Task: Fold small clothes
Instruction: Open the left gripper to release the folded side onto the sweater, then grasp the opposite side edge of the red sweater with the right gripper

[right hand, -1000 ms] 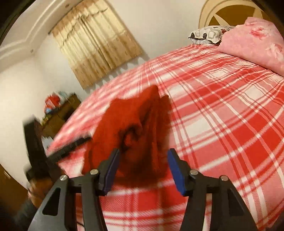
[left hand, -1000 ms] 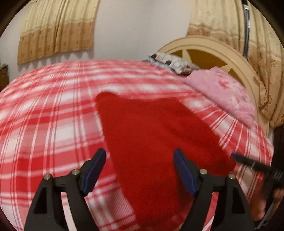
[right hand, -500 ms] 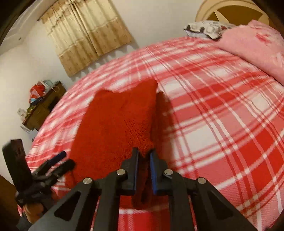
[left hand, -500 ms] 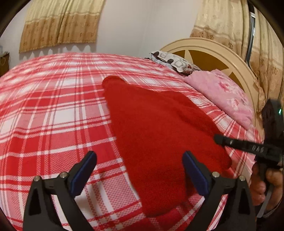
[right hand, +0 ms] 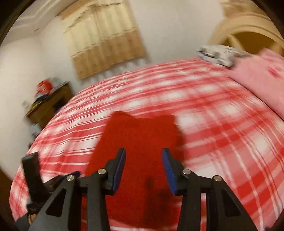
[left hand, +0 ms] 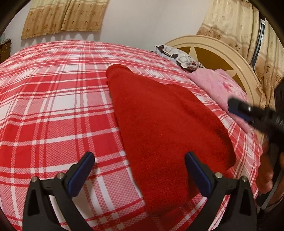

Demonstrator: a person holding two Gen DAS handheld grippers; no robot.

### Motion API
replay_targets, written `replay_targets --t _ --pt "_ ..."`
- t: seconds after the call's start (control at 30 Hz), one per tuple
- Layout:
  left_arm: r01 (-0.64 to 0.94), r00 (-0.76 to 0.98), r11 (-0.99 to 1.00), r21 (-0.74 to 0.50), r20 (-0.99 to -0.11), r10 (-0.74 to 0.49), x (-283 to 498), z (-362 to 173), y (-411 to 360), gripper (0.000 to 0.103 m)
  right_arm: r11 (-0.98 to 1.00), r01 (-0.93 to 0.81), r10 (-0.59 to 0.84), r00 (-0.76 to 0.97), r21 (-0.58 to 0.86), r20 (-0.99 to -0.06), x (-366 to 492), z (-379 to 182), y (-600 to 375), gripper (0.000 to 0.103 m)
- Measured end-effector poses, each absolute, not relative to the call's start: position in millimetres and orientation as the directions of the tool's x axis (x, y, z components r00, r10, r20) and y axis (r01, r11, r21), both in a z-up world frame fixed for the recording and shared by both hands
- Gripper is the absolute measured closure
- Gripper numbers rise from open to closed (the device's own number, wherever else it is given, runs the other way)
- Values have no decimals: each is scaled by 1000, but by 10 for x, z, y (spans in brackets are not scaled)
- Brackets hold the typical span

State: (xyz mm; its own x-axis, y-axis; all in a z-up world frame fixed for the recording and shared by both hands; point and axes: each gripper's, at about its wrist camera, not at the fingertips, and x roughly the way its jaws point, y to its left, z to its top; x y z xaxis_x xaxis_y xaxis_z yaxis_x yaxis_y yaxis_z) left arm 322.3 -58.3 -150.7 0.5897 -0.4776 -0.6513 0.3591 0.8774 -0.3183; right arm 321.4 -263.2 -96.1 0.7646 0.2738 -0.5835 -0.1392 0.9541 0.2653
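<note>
Red fleece, a small garment (left hand: pixel 165 128), lies flat on the bed (left hand: pixel 53 110), spread over the red-and-white plaid cover with its narrow end toward the far side and its broad end near the cameras. In the left wrist view the left claw (left hand: pixel 140 175) hangs over the near edge of the garment with its jaws standing wide; they have just been opening, and they grasp nothing: one blue pad is over bare plaid, the other over the red cloth. At the right edge of that view the right claw (left hand: pixel 237 108) shows as a dark, blurred finger over a pink blanket (left hand: pixel 223 88), with the hand (left hand: pixel 266 170) that holds it below. In the right wrist view, which is blurred, the right claw (right hand: pixel 143 171) is released, its jaws partly apart after just opening, with the garment (right hand: pixel 142 138) seen between the pads but not pinched by them. The left claw (right hand: pixel 53 179) appears low at the left of that view, beside the cloth. A patterned pillow (left hand: pixel 179 56) lies by the cream headboard (left hand: pixel 221 51), next to the pink blanket. Beige curtains (left hand: pixel 63 16) hang on the far wall, and a wooden cabinet (right hand: pixel 48 104) stands beyond the bed.
</note>
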Motion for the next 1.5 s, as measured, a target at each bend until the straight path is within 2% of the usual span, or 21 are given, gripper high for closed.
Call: replay_targets --t 0.1,0.23,0.27,0.33,0.47,0.57,0.67,0.73,0.8,0.9,1.0,1.13,1.3,1.43,1.5 --pt "358 592 883 -303 -657 -466 3217 -1504 -610 0 938 -205 340 704 279 -624 3422 -1067 -2479 59" --pt "359 582 880 -310 -663 -471 3239 -1521 -601 0 963 -129 264 632 237 -729 3670 -1400 -2563 61" --pt "363 578 879 -310 -665 -474 3241 -1524 -610 0 955 -121 286 621 272 -730 3688 -1483 -2671 62" --pt "366 576 881 -298 -671 -467 3237 -1529 -633 0 949 -107 297 622 298 -724 3679 -1518 -2791 79" --pt "371 572 883 -288 -678 -462 3245 -1532 -643 0 926 -106 349 610 363 -712 3710 -1526 -2939 79" --pt "369 572 885 -285 -681 -458 3241 -1531 -639 0 938 -126 328 618 323 -714 3686 -1519 -2839 79" --pt "368 574 889 -273 -686 -448 3242 -1533 -654 0 949 -140 306 635 284 -710 3680 -1427 -2739 75" --pt "370 575 891 -265 -688 -443 3239 -1533 -669 0 955 -147 288 668 258 -686 3638 -1323 -2711 62" --pt "371 573 892 -259 -692 -439 3241 -1536 -692 0 962 -146 264 704 230 -660 3597 -1250 -2690 56" --pt "372 574 893 -251 -694 -434 3234 -1536 -705 0 980 -115 197 686 163 -701 3715 -1293 -2692 55" --pt "372 580 895 -244 -692 -430 3214 -1523 -711 0 984 -63 168 620 164 -766 3834 -1519 -2801 55" --pt "383 606 894 -233 -667 -434 3155 -1429 -705 0 963 -50 240 616 266 -751 3806 -1600 -3021 54" --pt "377 611 870 -317 -621 -491 3279 -1342 -607 0 963 -83 254 607 258 -753 3826 -1616 -3054 48" --pt "353 578 879 -321 -665 -474 3506 -1457 -625 0 951 -88 289 601 297 -745 3840 -1637 -3129 44" --pt "339 524 859 -384 -681 -511 3594 -1548 -603 0 944 -97 309 603 316 -736 3847 -1626 -3156 43"
